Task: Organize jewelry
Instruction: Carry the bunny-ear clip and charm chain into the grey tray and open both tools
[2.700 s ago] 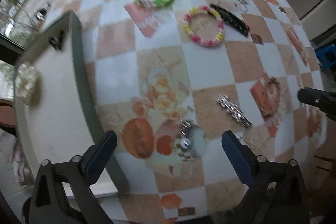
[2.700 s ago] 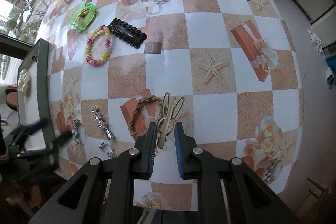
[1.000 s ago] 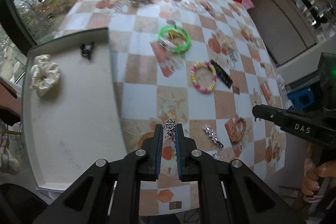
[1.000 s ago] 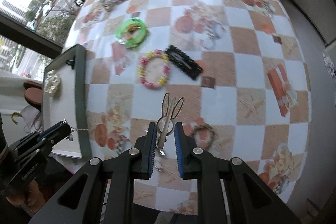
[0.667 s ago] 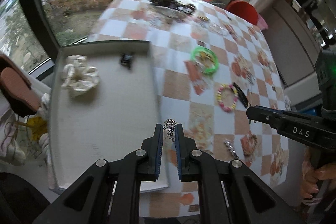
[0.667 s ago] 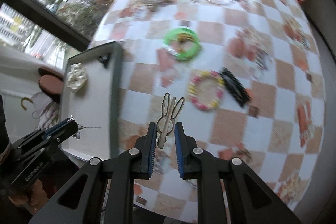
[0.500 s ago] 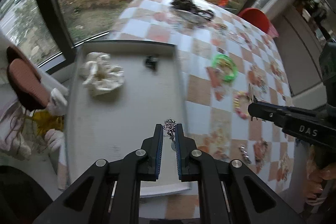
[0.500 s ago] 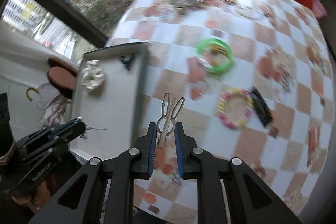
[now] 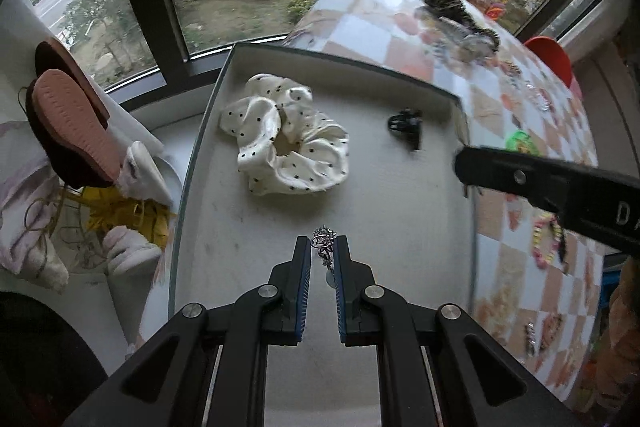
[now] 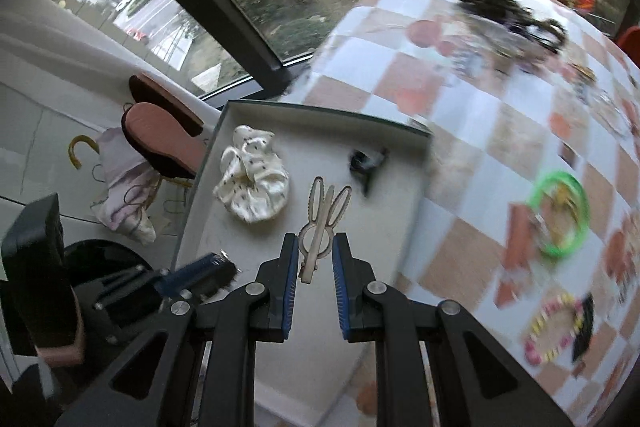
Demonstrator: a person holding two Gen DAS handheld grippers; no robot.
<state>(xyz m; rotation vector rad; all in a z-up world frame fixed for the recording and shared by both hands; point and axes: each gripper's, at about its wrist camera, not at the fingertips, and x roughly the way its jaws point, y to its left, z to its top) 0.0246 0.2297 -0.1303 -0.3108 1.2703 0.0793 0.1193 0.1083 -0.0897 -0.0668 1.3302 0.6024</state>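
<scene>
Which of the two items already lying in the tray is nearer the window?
The white polka-dot scrunchie, beside the tray's window-side wall. The small black claw clip lies toward the table-side wall instead.

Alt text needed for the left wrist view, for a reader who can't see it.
The left gripper holds a small silver charm above a shallow grey tray containing a white polka-dot scrunchie and a small black claw clip. The right gripper reaches in from the right.

Above the grey tray [image 9: 400,235], the left gripper [image 9: 322,247] pinches a silver charm [image 9: 325,247] — nearer than the dotted white scrunchie [image 9: 284,143] and black claw clip [image 9: 406,123] — while the right gripper [image 9: 520,179] reaches over the tray's right rim.
</scene>
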